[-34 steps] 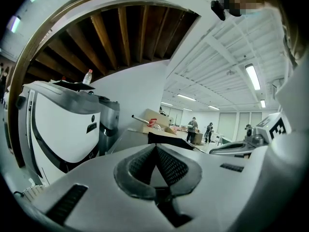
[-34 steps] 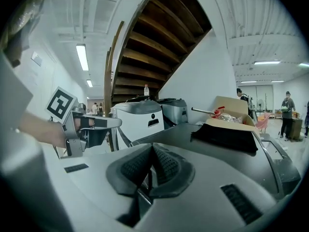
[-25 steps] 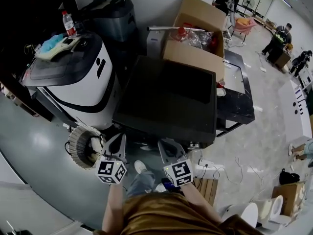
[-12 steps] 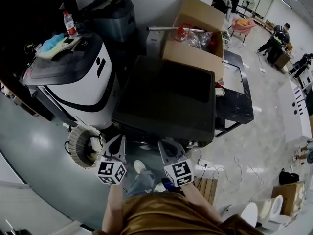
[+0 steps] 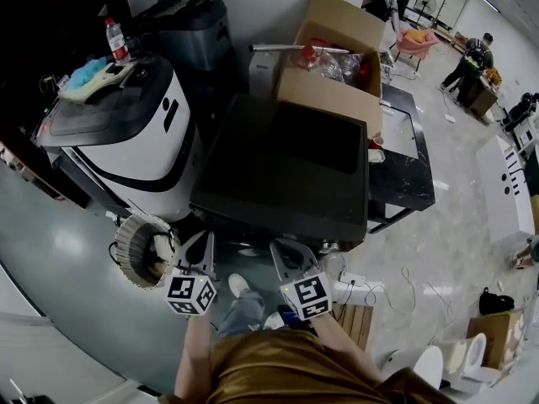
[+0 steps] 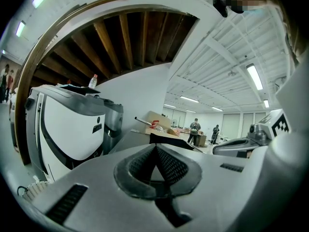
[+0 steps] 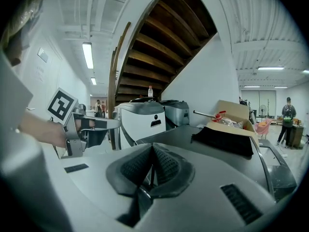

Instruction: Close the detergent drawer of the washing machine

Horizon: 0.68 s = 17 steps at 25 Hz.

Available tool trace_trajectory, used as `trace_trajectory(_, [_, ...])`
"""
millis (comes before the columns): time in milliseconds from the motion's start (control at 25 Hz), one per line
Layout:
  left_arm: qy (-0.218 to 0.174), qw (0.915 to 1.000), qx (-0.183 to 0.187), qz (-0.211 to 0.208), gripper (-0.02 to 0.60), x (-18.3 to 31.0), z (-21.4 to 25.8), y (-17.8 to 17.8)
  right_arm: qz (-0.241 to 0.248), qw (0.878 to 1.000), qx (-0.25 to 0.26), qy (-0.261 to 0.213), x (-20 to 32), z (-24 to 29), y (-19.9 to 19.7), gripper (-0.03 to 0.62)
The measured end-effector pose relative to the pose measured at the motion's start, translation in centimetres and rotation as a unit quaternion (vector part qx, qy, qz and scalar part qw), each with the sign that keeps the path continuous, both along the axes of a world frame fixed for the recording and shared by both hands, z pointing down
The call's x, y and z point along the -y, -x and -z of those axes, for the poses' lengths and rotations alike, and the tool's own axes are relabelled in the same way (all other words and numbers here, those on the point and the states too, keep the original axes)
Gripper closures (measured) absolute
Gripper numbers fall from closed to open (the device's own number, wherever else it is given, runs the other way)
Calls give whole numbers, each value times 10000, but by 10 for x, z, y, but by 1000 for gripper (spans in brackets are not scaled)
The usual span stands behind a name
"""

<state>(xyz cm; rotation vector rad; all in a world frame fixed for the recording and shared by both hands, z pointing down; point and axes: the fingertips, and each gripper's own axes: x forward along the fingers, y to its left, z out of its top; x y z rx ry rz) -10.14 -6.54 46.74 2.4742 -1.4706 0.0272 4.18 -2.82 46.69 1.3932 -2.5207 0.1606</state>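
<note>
- Meeting at their tips, the ribbed pads of the left gripper (image 6: 155,148) leave no gap, and nothing sits between them.
- The right gripper (image 7: 152,147) is the same: jaws pressed together and empty.
- In the head view both grippers sit low in the frame, side by side and apart, with the left gripper (image 5: 199,247) and the right gripper (image 5: 287,256) pointing up-frame at the near edge of the washing machine (image 5: 286,167). Neither is seen touching it.
- The washing machine fills the centre of the head view as a dark, flat-topped box. Its front face is hidden under that top edge, so no view shows the detergent drawer.
- Left of it stands a white and black appliance (image 5: 126,141) with a water bottle (image 5: 116,39) on top. A round woven basket (image 5: 139,251) sits on the grey floor at the lower left.
- An open cardboard box (image 5: 337,49) is at the upper centre, a low black table (image 5: 404,167) at the right, and a power strip (image 5: 358,293) on the floor near the right gripper.
- People (image 5: 472,61) stand at the upper right.
- Only the gripper views show wooden stair undersides (image 7: 154,42) overhead and ceiling strip lights.
- Each gripper view also catches the other gripper at its edge.
</note>
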Motion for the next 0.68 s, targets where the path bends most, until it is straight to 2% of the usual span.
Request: trace_trajectory(680, [6,9999,29,113,557,0,-3,5,76,9999,48,47,2,-4,2,582])
